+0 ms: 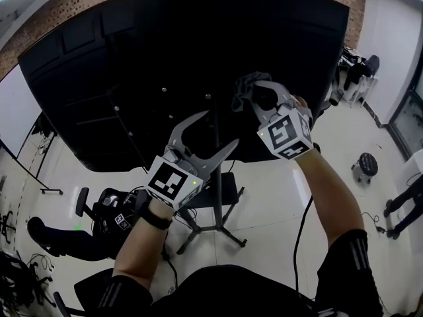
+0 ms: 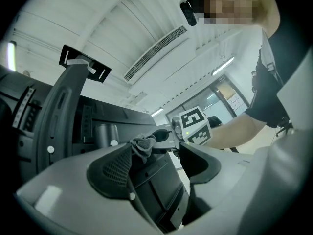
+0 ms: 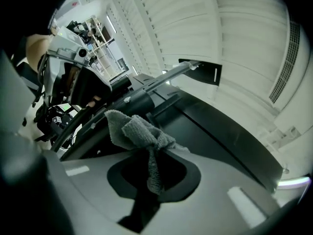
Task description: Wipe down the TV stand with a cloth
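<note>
The big black TV (image 1: 165, 45) shows its back panel, carried on a dark stand pole (image 1: 215, 177) with splayed legs (image 1: 228, 235). My right gripper (image 1: 251, 92) is shut on a crumpled grey cloth (image 1: 243, 86), held up against the TV's back near the pole top. In the right gripper view the cloth (image 3: 139, 133) bunches out from between the closed jaws of the right gripper (image 3: 156, 151), just before the stand bracket (image 3: 146, 99). My left gripper (image 1: 223, 127) is open and empty, lower left of the cloth, next to the pole. The left gripper view shows the cloth (image 2: 143, 145) beyond the left gripper (image 2: 161, 160).
On the white floor, a dark wheeled chair with gear (image 1: 109, 216) stands at lower left and a round stool (image 1: 365, 165) at right. A person (image 1: 404, 207) stands at the far right edge. Cables (image 1: 301, 243) trail over the floor below the stand.
</note>
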### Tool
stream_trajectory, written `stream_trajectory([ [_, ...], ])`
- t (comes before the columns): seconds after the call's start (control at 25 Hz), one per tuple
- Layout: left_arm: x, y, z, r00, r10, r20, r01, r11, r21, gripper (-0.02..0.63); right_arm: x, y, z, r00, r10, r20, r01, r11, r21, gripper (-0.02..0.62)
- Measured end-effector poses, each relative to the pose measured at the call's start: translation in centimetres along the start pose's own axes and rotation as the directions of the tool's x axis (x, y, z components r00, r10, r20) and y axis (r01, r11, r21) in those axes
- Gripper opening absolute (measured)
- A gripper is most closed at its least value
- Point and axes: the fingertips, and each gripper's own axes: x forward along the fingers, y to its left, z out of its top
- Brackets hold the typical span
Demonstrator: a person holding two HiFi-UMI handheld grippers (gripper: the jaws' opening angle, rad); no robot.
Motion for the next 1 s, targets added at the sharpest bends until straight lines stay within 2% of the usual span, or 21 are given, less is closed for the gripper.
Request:
stream_trajectory([
  [0.32, 2.7, -2.5, -1.0, 0.999, -0.045, 0.007, 0.045, 0.999, -0.013, 0.331, -3.7, -3.9, -5.3, 0.996, -0.063, -0.067, 0.067, 0.996, 0.058, 0.032],
  [0.52, 3.8, -3.5, -1.6, 0.998, -0.058, 0.019, 0.058, 0.998, -0.022, 0.333, -5.0, -5.1, -6.9, 0.991, -0.088, -0.100, 0.098, 0.991, 0.097, 0.032],
  [0.72, 2.9, -2.8, -1.3, 0.999, -0.039, 0.014, 0.039, 0.999, -0.018, 0.333, -5.0, -4.2, -3.8, 0.998, -0.067, -0.009, 0.068, 0.987, 0.146, 0.032],
  [0.88, 1.3, -1.8, -1.2, 1.000, -0.001, 0.012, 0.001, 0.999, -0.035, 0.331, -3.6, -0.7, 0.3, 0.995, 0.012, 0.095, -0.025, 0.989, 0.143, 0.032],
  [1.0, 0.1, -1.2, -1.5, 1.000, 0.027, 0.007, -0.027, 0.999, -0.038, 0.330, -1.9, 2.2, 1.8, 0.987, 0.075, 0.141, -0.099, 0.979, 0.176, 0.032],
])
